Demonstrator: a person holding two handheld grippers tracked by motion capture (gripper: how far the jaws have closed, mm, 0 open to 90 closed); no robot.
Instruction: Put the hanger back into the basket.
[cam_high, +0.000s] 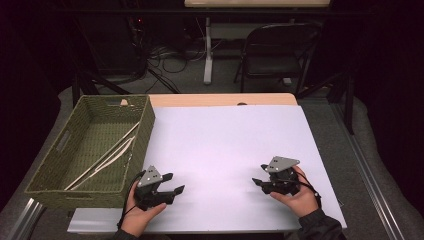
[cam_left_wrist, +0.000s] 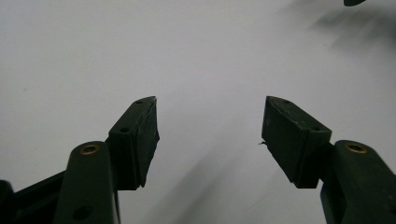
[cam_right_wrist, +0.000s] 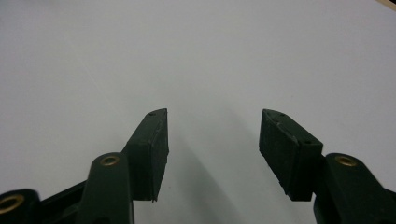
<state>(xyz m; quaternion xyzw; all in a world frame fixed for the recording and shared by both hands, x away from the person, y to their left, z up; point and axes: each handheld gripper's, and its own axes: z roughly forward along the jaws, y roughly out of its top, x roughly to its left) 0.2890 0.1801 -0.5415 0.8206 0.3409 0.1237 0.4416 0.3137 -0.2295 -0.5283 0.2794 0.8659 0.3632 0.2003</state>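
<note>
While both tools are held low over the white sheet (cam_high: 225, 145), the left gripper (cam_high: 172, 183) and right gripper (cam_high: 257, 175) are seen w/ jaws spread, nothing between them. Beside the left gripper, a green woven basket (cam_high: 145, 131) is seen; pale sticks (cam_high: 107, 159), poss. chopsticks, lie inside.

basket (cam_high: 141, 131): olive woven, rectangular, upright, at the sheet's left edge
sticks (cam_high: 107, 161): pale, thin, lying slantwise inside the basket, leaning toward its right wall
</note>
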